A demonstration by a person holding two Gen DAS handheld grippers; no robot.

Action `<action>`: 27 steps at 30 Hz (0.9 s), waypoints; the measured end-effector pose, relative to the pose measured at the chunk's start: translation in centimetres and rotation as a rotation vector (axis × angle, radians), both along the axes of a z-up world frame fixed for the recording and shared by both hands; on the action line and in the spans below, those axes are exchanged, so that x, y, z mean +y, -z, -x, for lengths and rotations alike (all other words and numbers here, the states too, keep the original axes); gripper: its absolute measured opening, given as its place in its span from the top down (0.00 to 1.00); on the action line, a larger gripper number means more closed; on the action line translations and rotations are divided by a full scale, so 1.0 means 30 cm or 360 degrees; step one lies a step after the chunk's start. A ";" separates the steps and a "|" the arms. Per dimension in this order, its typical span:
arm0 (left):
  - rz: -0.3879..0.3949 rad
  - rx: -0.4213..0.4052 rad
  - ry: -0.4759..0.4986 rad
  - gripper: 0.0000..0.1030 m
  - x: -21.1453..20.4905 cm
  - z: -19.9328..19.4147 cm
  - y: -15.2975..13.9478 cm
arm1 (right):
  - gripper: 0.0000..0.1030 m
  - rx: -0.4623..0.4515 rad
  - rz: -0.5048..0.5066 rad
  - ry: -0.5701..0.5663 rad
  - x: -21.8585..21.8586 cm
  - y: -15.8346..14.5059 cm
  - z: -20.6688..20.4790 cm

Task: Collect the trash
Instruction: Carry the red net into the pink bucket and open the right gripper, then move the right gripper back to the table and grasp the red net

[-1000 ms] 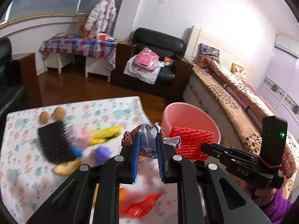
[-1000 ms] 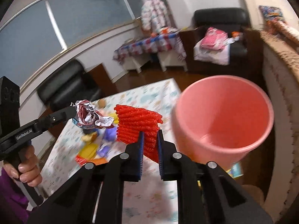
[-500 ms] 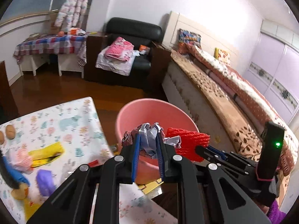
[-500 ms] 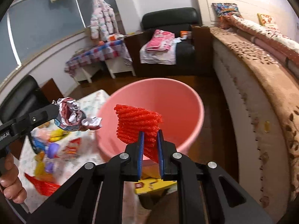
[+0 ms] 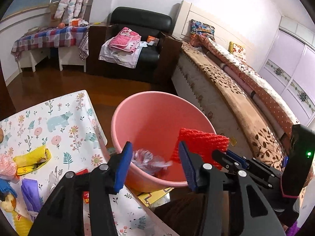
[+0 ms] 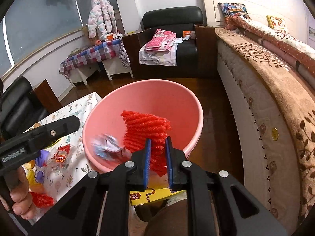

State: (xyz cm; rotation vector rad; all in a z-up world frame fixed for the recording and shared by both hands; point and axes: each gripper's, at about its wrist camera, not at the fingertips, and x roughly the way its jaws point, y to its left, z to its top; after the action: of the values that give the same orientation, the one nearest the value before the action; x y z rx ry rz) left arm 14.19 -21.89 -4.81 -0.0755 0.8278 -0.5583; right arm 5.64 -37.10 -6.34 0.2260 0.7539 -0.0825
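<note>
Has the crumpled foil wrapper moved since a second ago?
Yes. The crumpled foil wrapper has left the opening left gripper and is dropping inside the pink bucket, no longer above the floral tablecloth.

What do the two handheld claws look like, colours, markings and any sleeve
Both are matte black plastic with silver screws at the pivots and ribbed blue pads inside the fingers. The left claw has white lettering on its side. The right claw has a boxy black handle with a green light. A purple sleeve shows.

Basin (image 5: 157, 106): on floor, right of tabletop (image 5: 59, 125), left of bed (image 5: 236, 90); crumpled wrapper (image 5: 149, 158) inside; armchair (image 5: 137, 39) behind.
</note>
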 end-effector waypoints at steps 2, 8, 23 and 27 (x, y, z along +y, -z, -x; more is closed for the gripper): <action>0.0001 0.0003 -0.0018 0.53 0.015 -0.006 -0.002 | 0.86 0.0002 -0.0012 0.0004 -0.001 0.002 -0.002; 0.0021 -0.0005 -0.0047 0.53 0.057 0.004 -0.024 | 0.79 0.0021 -0.0059 -0.0012 0.005 0.004 -0.013; 0.0036 -0.0199 -0.0256 0.53 0.329 0.091 -0.192 | 0.67 -0.0089 -0.0078 -0.0093 0.104 -0.074 0.025; -0.0004 -0.0241 -0.0354 0.53 0.446 0.124 -0.226 | 0.67 -0.0101 -0.0063 -0.0165 0.172 -0.088 0.030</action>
State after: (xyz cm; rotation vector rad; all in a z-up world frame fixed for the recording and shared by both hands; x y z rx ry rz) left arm 10.48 -8.51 1.97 -0.1199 0.6626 -0.3483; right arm 4.73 -31.94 -3.70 0.2259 0.7033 0.0381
